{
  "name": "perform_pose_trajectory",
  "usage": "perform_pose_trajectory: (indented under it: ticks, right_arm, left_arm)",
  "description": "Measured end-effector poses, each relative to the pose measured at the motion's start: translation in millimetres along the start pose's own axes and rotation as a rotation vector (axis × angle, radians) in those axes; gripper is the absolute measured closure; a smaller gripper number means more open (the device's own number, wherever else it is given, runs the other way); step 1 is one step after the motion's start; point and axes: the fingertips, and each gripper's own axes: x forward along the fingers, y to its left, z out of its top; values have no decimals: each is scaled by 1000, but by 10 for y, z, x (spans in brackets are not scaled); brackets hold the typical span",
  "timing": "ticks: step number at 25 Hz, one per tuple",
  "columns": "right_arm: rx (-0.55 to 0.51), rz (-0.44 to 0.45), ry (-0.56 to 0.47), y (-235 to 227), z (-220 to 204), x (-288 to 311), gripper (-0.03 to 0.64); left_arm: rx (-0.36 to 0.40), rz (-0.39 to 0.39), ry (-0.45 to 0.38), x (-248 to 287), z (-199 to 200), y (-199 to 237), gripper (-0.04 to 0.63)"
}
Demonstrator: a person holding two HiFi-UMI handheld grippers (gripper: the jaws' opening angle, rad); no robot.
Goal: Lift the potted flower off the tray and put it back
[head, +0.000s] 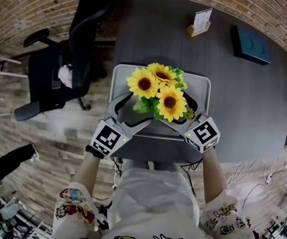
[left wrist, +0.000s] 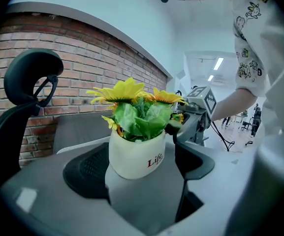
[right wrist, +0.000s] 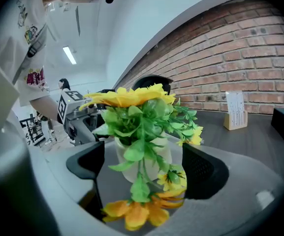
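A white pot printed "Life" holds yellow sunflowers and green leaves. It is over the grey tray on the dark table; the blooms hide the pot from above, and I cannot tell whether its base rests on the tray. My left gripper comes in from the near left, open, with the pot at the mouth of its jaws. From the near right, my right gripper is open too, and the pot sits between its pads. Whether any pad touches the pot is unclear.
The table also carries a card in a wooden stand and a dark flat box at the far right. A black office chair stands left of the table. Cables lie on the brick-pattern floor.
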Motion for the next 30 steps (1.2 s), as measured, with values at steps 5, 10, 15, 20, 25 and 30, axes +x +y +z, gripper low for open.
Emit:
perform_pose_trajectory:
  ticks: [5, 10, 15, 20, 25, 30]
  right_arm:
    - [0, 27, -8, -35, -39, 57, 127]
    - [26, 38, -10, -86, -82, 107, 127]
    - [40, 56, -19, -113, -75, 155, 127]
    - [39, 80, -11, -101, -79, 204, 137]
    - [37, 98, 1, -89, -87, 200, 153]
    - [26, 110, 9, -70, -95, 201, 168]
  left_arm:
    - [-3, -18, -12, 83, -4, 58, 175]
    - [1, -52, -14, 149, 8, 85, 189]
    - [10, -74, -9, 228, -8, 119, 199]
    - [5, -94, -12, 257, -11, 143, 193]
    - [3, -109, -15, 267, -7, 148, 186]
    - [18, -113, -14, 269, 3, 137, 189]
